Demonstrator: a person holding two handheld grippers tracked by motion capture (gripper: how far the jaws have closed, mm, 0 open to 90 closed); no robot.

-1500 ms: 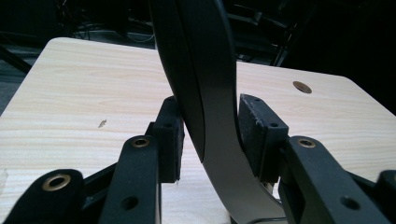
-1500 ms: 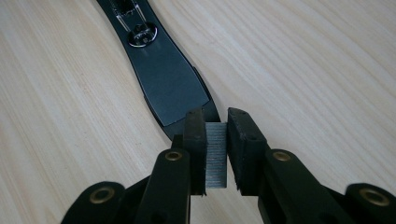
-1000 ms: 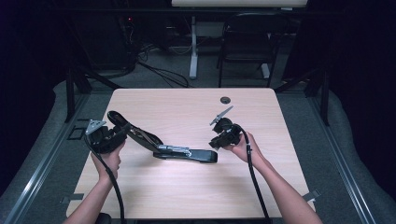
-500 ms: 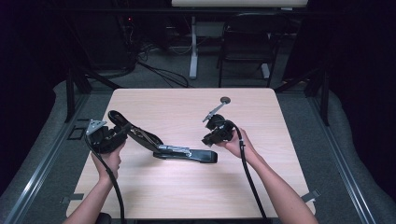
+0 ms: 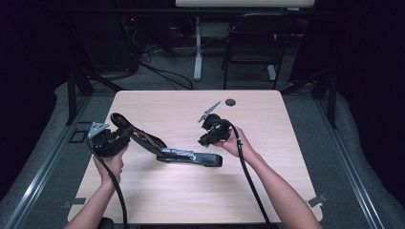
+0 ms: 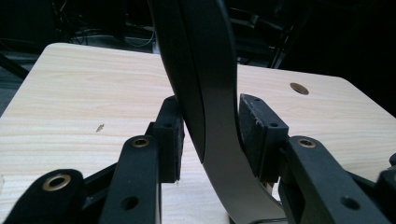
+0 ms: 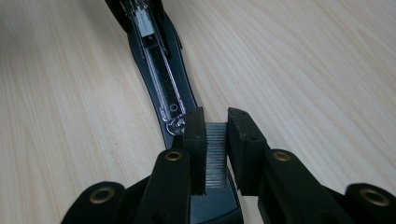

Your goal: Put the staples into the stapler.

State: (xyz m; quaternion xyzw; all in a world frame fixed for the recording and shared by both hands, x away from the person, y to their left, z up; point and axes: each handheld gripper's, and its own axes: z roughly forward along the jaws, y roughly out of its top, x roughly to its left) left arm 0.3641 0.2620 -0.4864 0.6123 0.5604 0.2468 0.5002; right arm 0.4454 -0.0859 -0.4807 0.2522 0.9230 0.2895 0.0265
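right claw (image 5: 206,138) shifted left, nearer stapler (image 5: 191,156)

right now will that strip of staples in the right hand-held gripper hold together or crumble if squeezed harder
The silver strip of staples, pinched flat-sided, looks stiff but probably brittle: thin glued wires could snap apart. It seems light, and likely slips easily into the open black stapler's channel.

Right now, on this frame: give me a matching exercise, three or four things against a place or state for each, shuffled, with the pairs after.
Things:
1. stapler lid
2. staple strip
3. stapler base
4. table hole

Places or states:
A. lying flat on the table, its staple channel exposed
B. near the table's far edge
C. swung up, clamped in the left tool
D. pinched in the right tool, above the base

Pairs: 1-C, 2-D, 3-A, 4-B
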